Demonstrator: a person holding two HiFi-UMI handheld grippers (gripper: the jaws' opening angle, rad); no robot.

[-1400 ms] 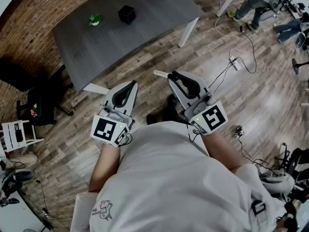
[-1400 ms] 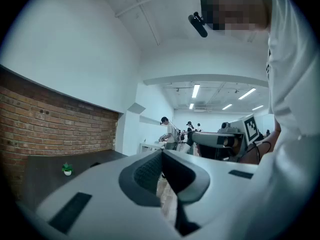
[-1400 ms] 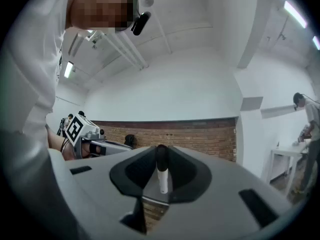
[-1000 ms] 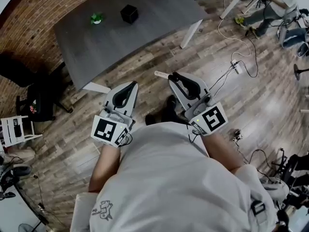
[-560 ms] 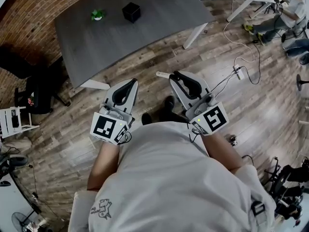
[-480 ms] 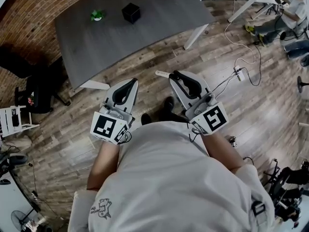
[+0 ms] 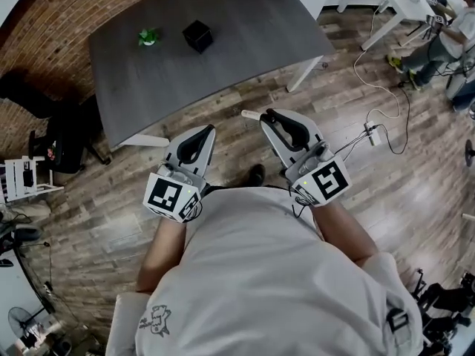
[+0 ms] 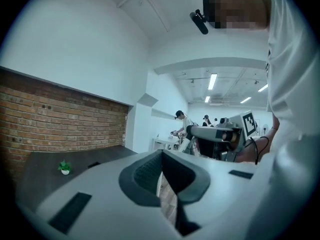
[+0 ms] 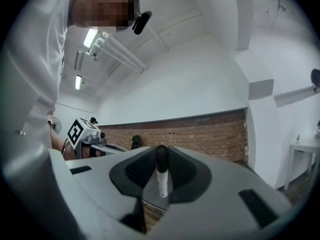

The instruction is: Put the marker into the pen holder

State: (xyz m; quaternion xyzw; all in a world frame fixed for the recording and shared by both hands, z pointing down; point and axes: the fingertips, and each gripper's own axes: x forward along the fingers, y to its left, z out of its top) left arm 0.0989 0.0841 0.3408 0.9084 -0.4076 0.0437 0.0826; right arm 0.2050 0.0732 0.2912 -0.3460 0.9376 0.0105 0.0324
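In the head view the black cube pen holder [image 7: 197, 35] stands on the far part of the grey table [image 7: 245, 28]. My right gripper [image 7: 269, 115] is held over the wood floor, short of the table, shut on the marker [image 7: 249, 114]. The marker's white end sticks out to the left. The right gripper view shows the marker [image 9: 161, 176] upright between the pads, black cap on top. My left gripper [image 7: 208, 130] hovers beside it, also short of the table. Its pads [image 8: 150, 171] meet at the tip with nothing between them.
A small green potted plant [image 7: 148, 35] sits left of the pen holder. A black chair [image 7: 59, 150] and a white rack [image 7: 26, 180] stand at the left. Cables and a power strip [image 7: 371, 130] lie on the floor at right, with a seated person [image 7: 445, 47] beyond.
The table sits slightly lower and nearer in the head view, and the room at the right has slid away. Both grippers keep the same pose, marker still held.
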